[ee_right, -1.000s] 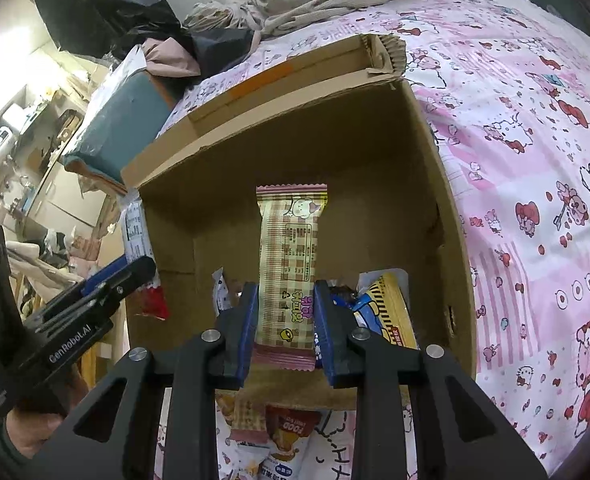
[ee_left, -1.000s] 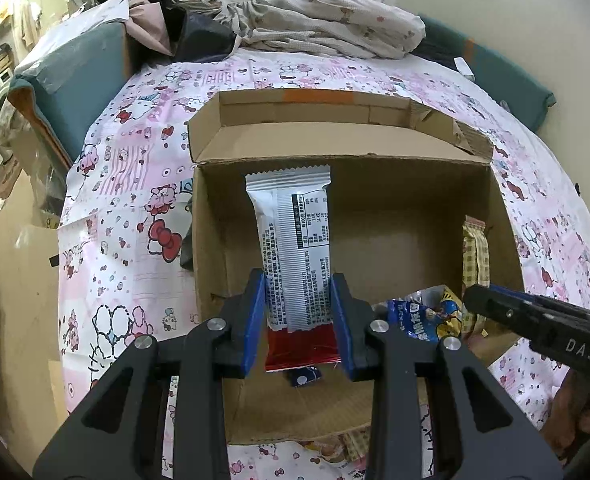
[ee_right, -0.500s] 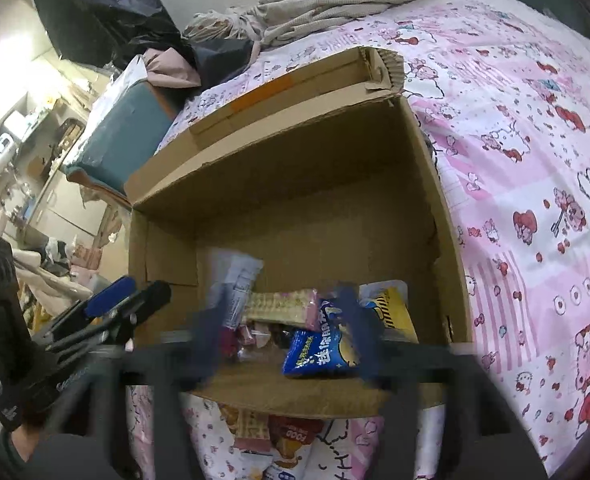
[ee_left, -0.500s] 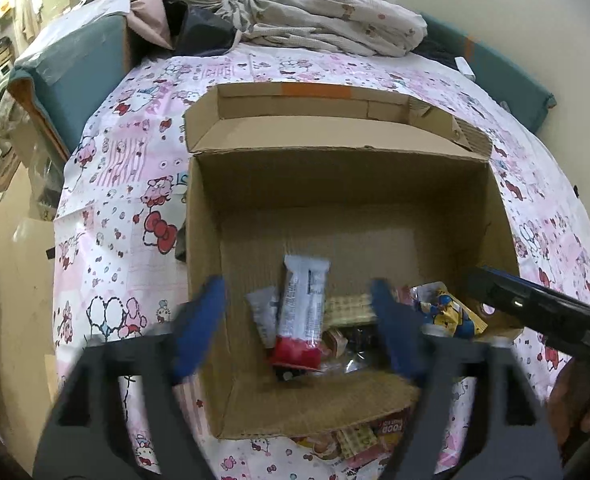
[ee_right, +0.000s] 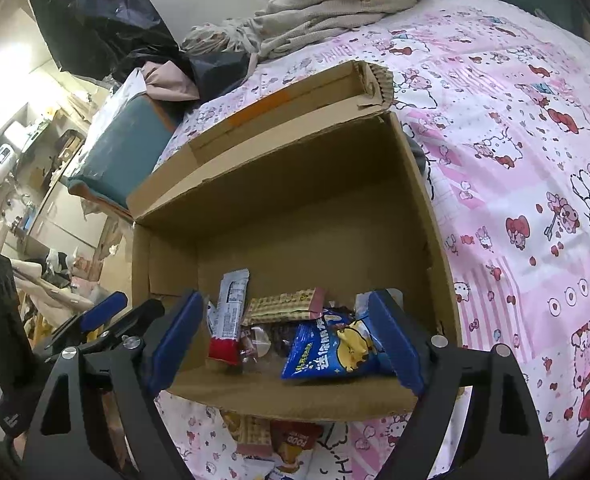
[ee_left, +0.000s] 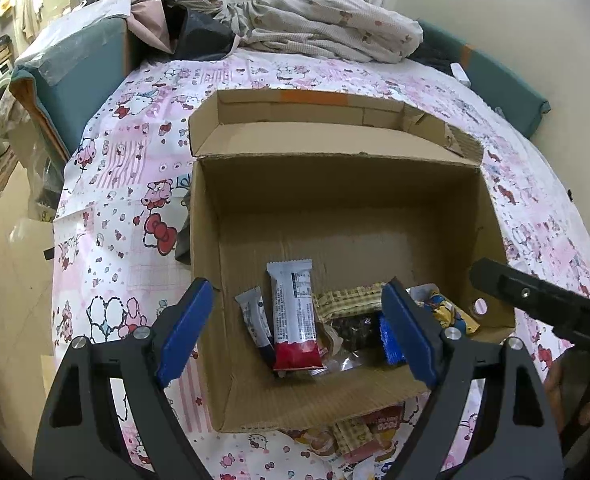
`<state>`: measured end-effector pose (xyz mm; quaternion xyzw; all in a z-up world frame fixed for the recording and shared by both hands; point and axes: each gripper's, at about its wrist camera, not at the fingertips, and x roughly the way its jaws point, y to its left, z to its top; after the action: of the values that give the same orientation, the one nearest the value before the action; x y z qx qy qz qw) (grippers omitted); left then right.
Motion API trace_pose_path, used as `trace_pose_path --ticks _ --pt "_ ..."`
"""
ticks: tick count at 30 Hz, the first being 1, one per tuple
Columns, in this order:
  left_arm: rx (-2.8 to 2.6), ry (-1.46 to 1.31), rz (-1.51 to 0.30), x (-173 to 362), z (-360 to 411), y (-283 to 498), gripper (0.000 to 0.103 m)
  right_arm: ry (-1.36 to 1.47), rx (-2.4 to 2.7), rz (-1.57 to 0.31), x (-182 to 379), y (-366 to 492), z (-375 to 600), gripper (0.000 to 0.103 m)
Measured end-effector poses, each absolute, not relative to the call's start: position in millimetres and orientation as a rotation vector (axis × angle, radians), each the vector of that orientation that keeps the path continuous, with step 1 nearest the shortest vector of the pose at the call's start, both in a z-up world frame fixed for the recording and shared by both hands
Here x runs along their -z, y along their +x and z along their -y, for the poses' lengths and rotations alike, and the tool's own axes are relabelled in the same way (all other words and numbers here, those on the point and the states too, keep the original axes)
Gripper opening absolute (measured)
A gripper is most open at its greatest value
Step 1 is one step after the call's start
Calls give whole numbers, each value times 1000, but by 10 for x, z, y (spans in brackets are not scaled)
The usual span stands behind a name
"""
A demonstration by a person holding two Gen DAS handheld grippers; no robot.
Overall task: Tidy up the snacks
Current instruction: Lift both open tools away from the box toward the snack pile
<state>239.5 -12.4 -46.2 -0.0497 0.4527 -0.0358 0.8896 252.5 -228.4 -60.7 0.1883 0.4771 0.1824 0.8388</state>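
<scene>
A bed covered by a pink cartoon-print sheet is seen, with rumpled bedding heaped at its far end, and an open cardboard box is set on it as the collecting place. The left tongs are held spread apart and empty above the box's near wall, as are the right tongs; such a stance suits a release over the box rather than a grasp. Just beyond them, on the box floor, a silver-and-red wrapper lies at about 12 o'clock from the left tongs, a checked wafer pack at 1 o'clock, and a blue-and-yellow snack bag toward the right wall; the packs are bunched against the near wall, probably because they were let go there. More snacks lie on the sheet at 6 o'clock, outside the box, so the sorting is judged unfinished.
</scene>
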Motion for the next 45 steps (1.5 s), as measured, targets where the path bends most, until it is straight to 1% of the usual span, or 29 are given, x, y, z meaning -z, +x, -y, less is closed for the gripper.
trace_pose_path --ticks 4,6,11,14,16,26,31,34,40,45 --pt "68 -135 -938 421 71 2343 85 394 -383 -1013 587 2509 2281 88" --pt "72 -131 -933 384 68 2298 88 404 -385 -1015 560 2497 2299 88" --pt "75 -125 -904 265 56 2148 89 401 -383 -976 399 2367 2342 88" --pt "64 -110 -891 211 46 2051 89 412 -386 -966 334 2264 2383 92" --pt "66 -122 -901 205 23 1993 89 413 -385 -956 275 2189 2405 96" --pt "66 -133 -932 194 -19 1675 89 421 -411 -1002 250 1849 2395 96" --pt "105 -119 -1006 265 45 1455 89 446 -435 -1013 218 1571 2397 96" --pt "105 -110 -1035 313 82 1321 89 425 -408 -1047 278 1427 2387 96" --pt "84 -90 -1088 415 140 1154 89 487 -366 -1165 535 1283 2430 96" --pt "82 -106 -1127 523 144 1139 88 370 -252 -1241 758 1279 2338 96"
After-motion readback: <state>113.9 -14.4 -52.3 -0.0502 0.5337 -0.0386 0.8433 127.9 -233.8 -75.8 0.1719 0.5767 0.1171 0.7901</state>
